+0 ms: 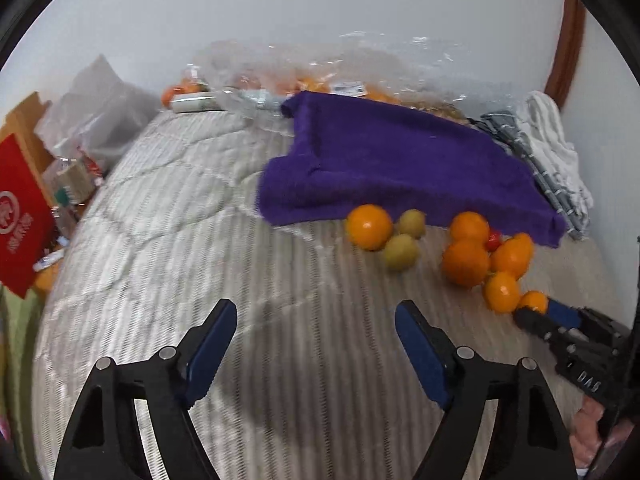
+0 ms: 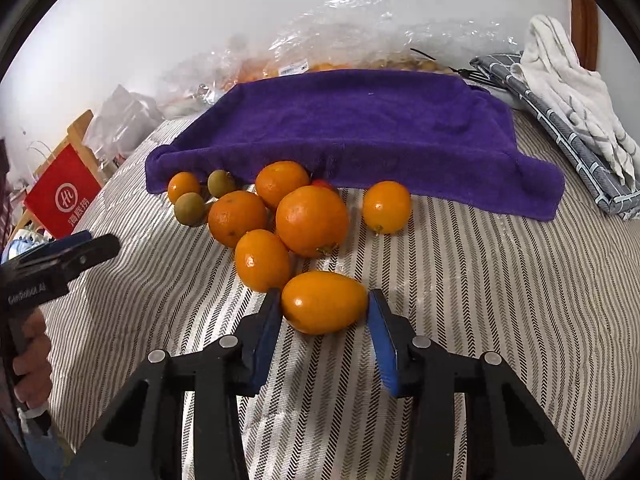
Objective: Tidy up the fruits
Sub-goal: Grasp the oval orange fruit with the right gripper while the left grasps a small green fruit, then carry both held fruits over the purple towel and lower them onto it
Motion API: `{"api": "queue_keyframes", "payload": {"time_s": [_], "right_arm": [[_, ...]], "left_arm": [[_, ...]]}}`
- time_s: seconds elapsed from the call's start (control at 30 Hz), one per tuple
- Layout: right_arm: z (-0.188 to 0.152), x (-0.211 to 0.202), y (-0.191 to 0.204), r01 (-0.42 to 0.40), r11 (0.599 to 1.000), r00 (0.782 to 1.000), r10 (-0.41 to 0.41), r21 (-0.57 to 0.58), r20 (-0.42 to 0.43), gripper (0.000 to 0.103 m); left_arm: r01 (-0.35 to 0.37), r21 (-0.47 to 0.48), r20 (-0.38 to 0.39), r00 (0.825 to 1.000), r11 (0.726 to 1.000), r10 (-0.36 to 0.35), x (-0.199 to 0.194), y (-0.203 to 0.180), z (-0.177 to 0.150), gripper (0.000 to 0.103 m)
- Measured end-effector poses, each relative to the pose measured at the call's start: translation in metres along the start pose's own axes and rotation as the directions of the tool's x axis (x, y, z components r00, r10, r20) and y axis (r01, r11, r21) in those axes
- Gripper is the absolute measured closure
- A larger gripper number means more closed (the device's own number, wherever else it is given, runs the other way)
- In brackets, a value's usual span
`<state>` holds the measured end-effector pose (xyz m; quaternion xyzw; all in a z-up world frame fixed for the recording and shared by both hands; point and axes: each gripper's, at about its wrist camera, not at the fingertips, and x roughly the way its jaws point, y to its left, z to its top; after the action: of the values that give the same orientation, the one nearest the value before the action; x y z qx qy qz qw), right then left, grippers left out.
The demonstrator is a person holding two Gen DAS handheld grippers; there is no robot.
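Kumquat [image 2: 324, 302], the oval orange one nearest me, sits between my right gripper's [image 2: 323, 322] blue pads, both touching its ends, so I'd call that gripped. It's at the near edge of the fruit pile [image 2: 296, 216] on the striped bedspread [image 2: 480, 280], easiest to pick first. Purple towel [image 2: 360, 128] lies just beyond, probably the sorting spot. My left gripper [image 1: 316, 344] hangs wide open, empty, left of the pile.

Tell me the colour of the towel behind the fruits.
The towel is purple, clearest in the right wrist view.
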<state>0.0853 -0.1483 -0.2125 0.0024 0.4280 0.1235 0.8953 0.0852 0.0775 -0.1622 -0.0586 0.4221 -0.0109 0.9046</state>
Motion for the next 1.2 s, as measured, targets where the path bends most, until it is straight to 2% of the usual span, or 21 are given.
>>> {"api": "queue_keyframes", "payload": {"time_s": [0.17, 0.23, 0.3, 0.43, 0.63, 0.77, 0.93, 1.07, 1.2], "right_arm": [[-0.003, -0.009, -0.019, 0.014, 1.0, 1.0, -0.014, 0.019, 0.003, 0.06], [-0.003, -0.013, -0.028, 0.033, 0.999, 0.999, -0.033, 0.029, 0.007, 0.06], [-0.005, -0.017, -0.04, 0.067, 0.997, 0.998, -0.067, 0.042, 0.009, 0.06], [-0.009, -0.024, -0.062, 0.099, 0.992, 0.995, -0.099, 0.083, 0.002, 0.06], [-0.014, -0.033, -0.075, 0.132, 0.986, 0.991, -0.134, 0.102, 0.014, 0.06], [-0.015, -0.032, -0.074, 0.137, 0.986, 0.99, -0.139, 0.095, 0.018, 0.06], [-0.013, -0.036, -0.073, 0.136, 0.987, 0.99, -0.139, 0.089, 0.026, 0.06], [-0.003, -0.042, -0.071, 0.137, 0.986, 0.989, -0.142, 0.095, 0.043, 0.06], [0.015, -0.048, -0.069, 0.145, 0.986, 0.986, -0.15, 0.078, 0.072, 0.06]], "left_arm": [[0.076, -0.009, 0.001, 0.997, 0.997, -0.076, 0.013, -0.019, 0.015, 0.027], [0.09, -0.004, -0.006, 0.996, 0.996, -0.09, 0.022, -0.027, 0.017, 0.033], [0.096, 0.0, -0.022, 0.995, 0.995, -0.096, 0.032, -0.035, 0.019, 0.043], [0.126, -0.054, -0.059, 0.99, 0.991, -0.129, 0.049, -0.041, 0.017, 0.057], [0.125, -0.092, -0.048, 0.99, 0.988, -0.13, 0.054, -0.042, 0.02, 0.077], [0.146, -0.119, -0.047, 0.987, 0.982, -0.152, 0.053, -0.037, 0.02, 0.077], [0.138, -0.12, -0.046, 0.988, 0.983, -0.144, 0.041, -0.032, 0.018, 0.077], [0.106, -0.095, -0.042, 0.993, 0.99, -0.111, 0.026, -0.033, 0.021, 0.077], [0.09, -0.065, -0.006, 0.996, 0.994, -0.09, 0.007, -0.032, 0.03, 0.077]]}}
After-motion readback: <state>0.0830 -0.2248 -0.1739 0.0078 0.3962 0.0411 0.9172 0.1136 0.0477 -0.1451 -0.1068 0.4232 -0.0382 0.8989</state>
